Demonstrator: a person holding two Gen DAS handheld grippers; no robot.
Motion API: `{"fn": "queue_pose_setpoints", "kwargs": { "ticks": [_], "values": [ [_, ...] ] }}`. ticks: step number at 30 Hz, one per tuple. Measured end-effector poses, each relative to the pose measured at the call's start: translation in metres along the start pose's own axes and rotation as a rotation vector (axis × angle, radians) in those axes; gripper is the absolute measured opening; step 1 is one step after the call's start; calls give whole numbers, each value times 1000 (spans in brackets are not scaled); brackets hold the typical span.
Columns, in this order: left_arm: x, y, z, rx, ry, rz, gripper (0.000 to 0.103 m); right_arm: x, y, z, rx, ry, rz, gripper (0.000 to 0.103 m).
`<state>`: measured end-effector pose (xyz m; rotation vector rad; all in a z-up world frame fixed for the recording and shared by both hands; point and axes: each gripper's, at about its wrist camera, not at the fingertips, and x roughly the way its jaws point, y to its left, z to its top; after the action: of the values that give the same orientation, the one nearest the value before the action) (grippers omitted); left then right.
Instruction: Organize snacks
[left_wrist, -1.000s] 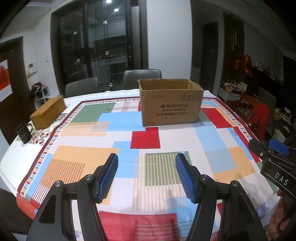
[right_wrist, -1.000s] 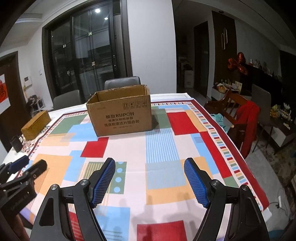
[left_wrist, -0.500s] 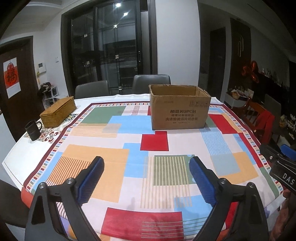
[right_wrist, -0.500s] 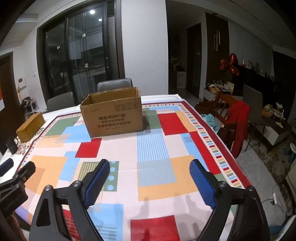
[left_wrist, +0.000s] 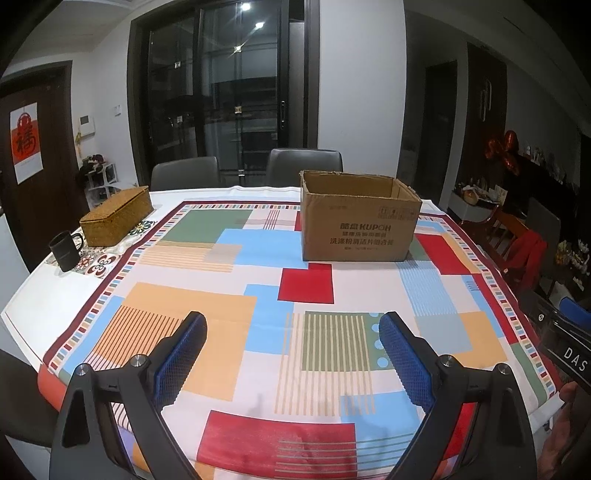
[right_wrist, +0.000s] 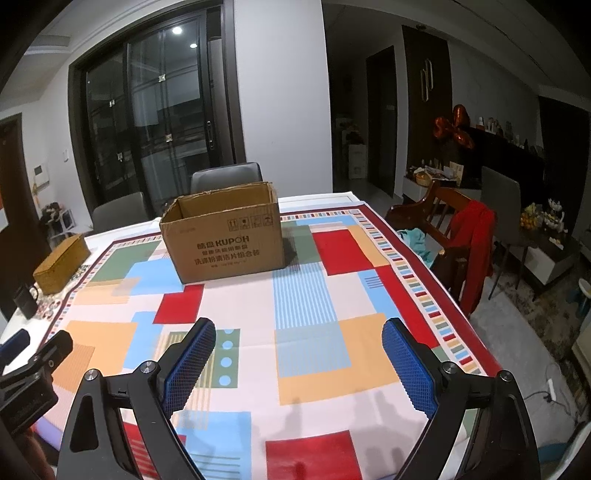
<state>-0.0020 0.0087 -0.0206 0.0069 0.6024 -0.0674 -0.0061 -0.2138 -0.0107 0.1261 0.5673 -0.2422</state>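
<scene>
Since no snacks showed in either view, the task's only visible thing was the box (left_wrist: 360, 221), an open-topped cardboard carton standing upright toward the far side of the table (left_wrist: 74, 288), on the patchwork cloth (left_wrist: 306, 284). Its inside couldn't be seen from this low angle, so whether snacks were already in it couldn't be told.

Both grippers hung low over the near edge, well apart from the box. Left gripper (left_wrist: 291, 354) had its jaws spread wide w/ nothing between the blue pads (left_wrist: 181, 358), only cloth below. Right gripper (right_wrist: 299, 360) was the same: spread wide, empty, angled down at the cloth.

Risks from here, as judgement:
- Box looked light and likely empty; a nudge from a finger on the wall could've slid it over the smooth cloth or tipped it.
- Cloth hung loose over the table edge. A low finger could've snagged it and dragged the box, plus the mug (left_wrist: 65, 251) and wicker case (left_wrist: 116, 216) at the far left.
- Mug sat close to the table's left edge, just beside the case; any cloth pull or a wide left-arm swing could've knocked it off.
- The grippers were near each other, each visible at the edge of the other's view. Reaching for the box together risked a clash.
- W/ no snacks in sight, a reach would've been blind; the person had to look around first.
</scene>
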Motion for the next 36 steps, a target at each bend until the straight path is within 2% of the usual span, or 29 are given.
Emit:
{"fn": "queue_pose_setpoints", "kwargs": {
  "ticks": [36],
  "values": [
    [-1,-2,4,-8,-3,-9,96,2,-2,0,27,12,10,93]
  ]
}}
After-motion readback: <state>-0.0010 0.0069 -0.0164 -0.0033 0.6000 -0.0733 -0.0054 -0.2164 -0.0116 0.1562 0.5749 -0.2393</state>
